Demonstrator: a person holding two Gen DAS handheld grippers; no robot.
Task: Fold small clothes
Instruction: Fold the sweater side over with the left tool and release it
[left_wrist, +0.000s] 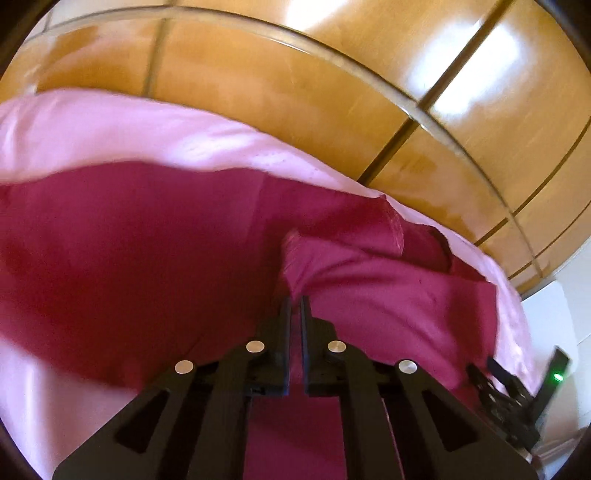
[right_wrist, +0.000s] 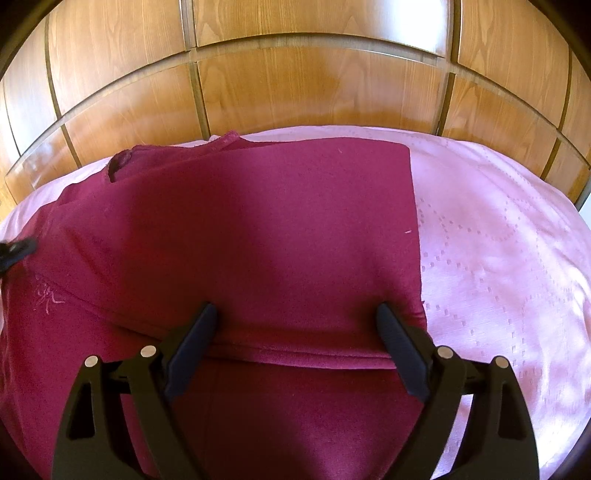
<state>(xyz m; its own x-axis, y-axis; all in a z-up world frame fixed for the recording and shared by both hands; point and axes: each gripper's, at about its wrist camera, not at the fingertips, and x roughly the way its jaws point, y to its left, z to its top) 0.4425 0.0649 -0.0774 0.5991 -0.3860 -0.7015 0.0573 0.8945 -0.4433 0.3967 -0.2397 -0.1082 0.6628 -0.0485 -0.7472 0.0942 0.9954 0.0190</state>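
Observation:
A dark red garment (right_wrist: 258, 229) lies spread on a pink bedspread (right_wrist: 498, 240), with one layer folded over and its straight edge running down the right side. My right gripper (right_wrist: 297, 314) stands open just above the garment's near hem, and nothing is pinched between its fingers. In the left wrist view the garment (left_wrist: 129, 258) bunches up into a ridge at my left gripper (left_wrist: 295, 301), which is shut on a pinch of the red cloth. The neck opening (right_wrist: 118, 162) shows at the far left.
Glossy wooden panels (right_wrist: 295, 92) rise right behind the bed. Part of the right gripper, with a green light on it (left_wrist: 517, 384), shows at the lower right of the left wrist view. A white surface (left_wrist: 550, 314) lies beyond the bed's right edge.

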